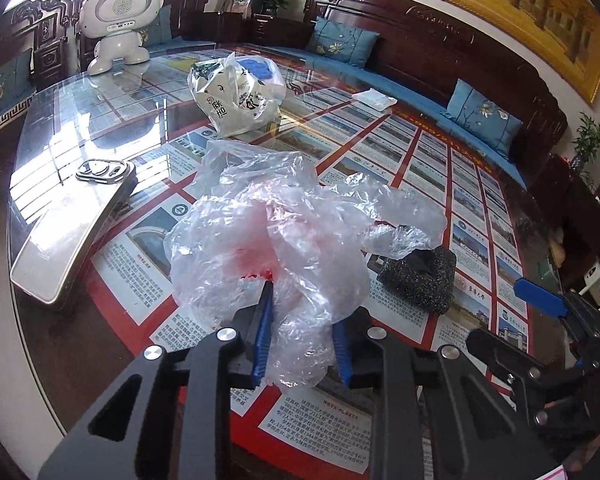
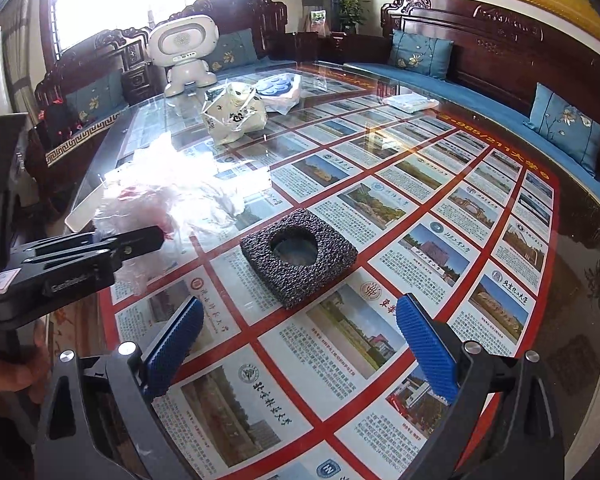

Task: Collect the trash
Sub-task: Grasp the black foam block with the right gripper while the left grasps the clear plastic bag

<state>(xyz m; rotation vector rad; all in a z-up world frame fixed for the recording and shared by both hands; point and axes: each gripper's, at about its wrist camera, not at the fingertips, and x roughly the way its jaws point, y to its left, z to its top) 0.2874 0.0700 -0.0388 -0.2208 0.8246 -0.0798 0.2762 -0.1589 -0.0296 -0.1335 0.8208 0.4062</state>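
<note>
My left gripper (image 1: 302, 320) is shut on a crumpled clear plastic bag (image 1: 276, 240) with red marks, held just above the glass table (image 1: 80, 128). The bag also shows in the right wrist view (image 2: 172, 196), with the left gripper (image 2: 156, 236) beside it. My right gripper (image 2: 300, 320) is open and empty, low over the table, just short of a black foam block with a round hole (image 2: 299, 256). The block also shows in the left wrist view (image 1: 420, 276). A white printed plastic bag (image 1: 236, 96) stands farther back, also in the right wrist view (image 2: 236, 114).
A phone (image 1: 68, 232) lies left of the held bag. A white toy robot (image 1: 120, 24) stands at the table's far end. A white packet (image 1: 374, 100) lies far right. A blue-and-clear bag (image 2: 280, 88) lies behind the printed bag. Wooden sofas with blue cushions surround the table.
</note>
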